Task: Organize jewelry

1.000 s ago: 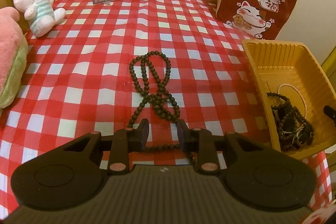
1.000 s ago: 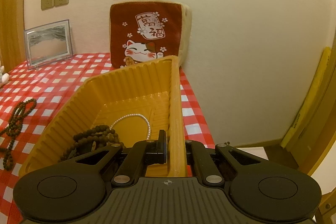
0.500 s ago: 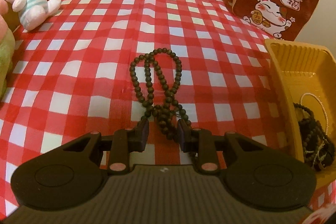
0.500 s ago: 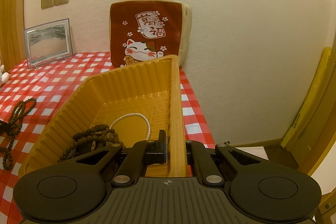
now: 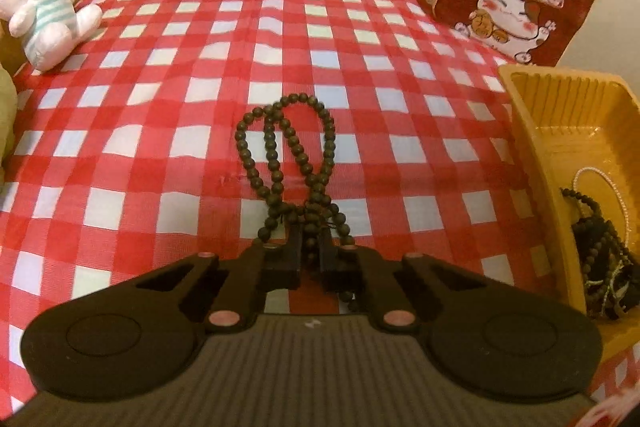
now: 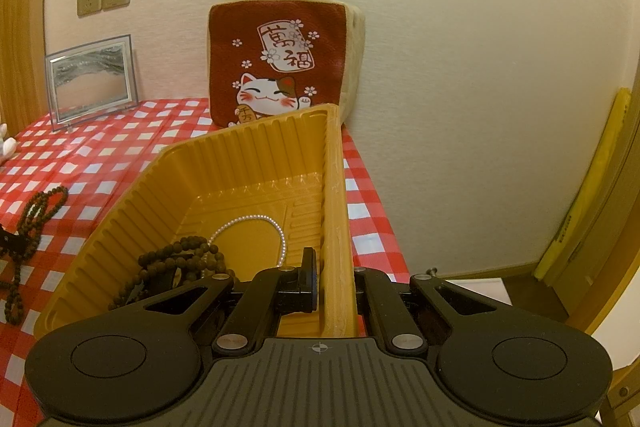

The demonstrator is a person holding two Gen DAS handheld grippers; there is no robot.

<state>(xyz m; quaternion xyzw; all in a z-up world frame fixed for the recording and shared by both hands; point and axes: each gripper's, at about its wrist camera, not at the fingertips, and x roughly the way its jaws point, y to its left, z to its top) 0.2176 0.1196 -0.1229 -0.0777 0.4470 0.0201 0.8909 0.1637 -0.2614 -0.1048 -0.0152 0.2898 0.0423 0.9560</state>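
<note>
Beads [image 5: 286,151] lay bunched between my left gripper [image 5: 310,251], its fingers pinched on several strands. My right gripper [image 6: 332,283] clamped the tray [image 6: 256,155] wall. Lifting slowly seemed wise, lest loops snag.

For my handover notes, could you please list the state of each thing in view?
Left tool: shut on the bead necklace.
Bead necklace: on the tablecloth, pinched at its near end.
Right tool: shut on the tray wall.
Yellow tray: holding dark beads and a pearl strand.

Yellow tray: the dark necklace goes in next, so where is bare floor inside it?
The yellow tray is bare at its far end, toward the cat cushion. The near end is crowded with dark beads and a pearl strand.
</note>
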